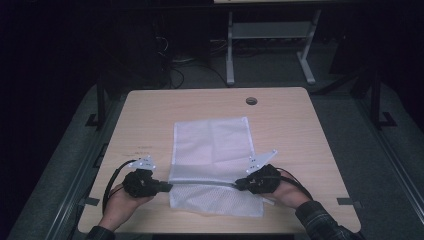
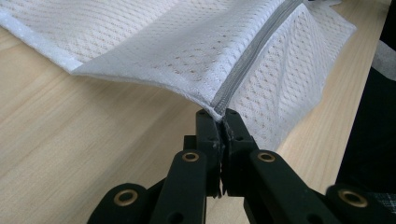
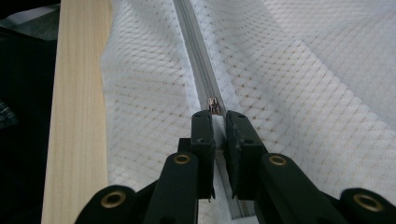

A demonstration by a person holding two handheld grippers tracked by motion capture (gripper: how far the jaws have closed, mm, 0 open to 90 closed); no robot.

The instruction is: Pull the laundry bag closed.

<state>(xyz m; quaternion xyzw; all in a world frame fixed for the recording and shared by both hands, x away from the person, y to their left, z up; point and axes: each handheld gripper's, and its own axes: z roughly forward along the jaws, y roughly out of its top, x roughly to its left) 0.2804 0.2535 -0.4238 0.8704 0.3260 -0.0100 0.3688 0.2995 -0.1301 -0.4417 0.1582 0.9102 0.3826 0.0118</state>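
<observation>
- Wooden table (image 1: 150,115): bears a white mesh laundry bag (image 1: 212,142), which lies flat over the middle and reaches toward the near edge; a round cable hole (image 1: 251,101) sits near the far edge, well apart from the bag.
- Grey zipper (image 2: 252,58): runs across the bag's near part, raised off the table between the two grippers.
- Left gripper (image 2: 222,122): jaws closed on the bag's edge at the zipper's end, lifting that corner.
- Right gripper (image 3: 215,122): jaws drawn narrow on the zipper tape just behind the small metal slider (image 3: 214,106); whether they clasp the pull tab cannot be told.
- Bag contents: the mesh lies flat; nothing can be made out inside.
- Surroundings: the legs of another desk (image 1: 230,55) stand on the floor beyond the table.
</observation>
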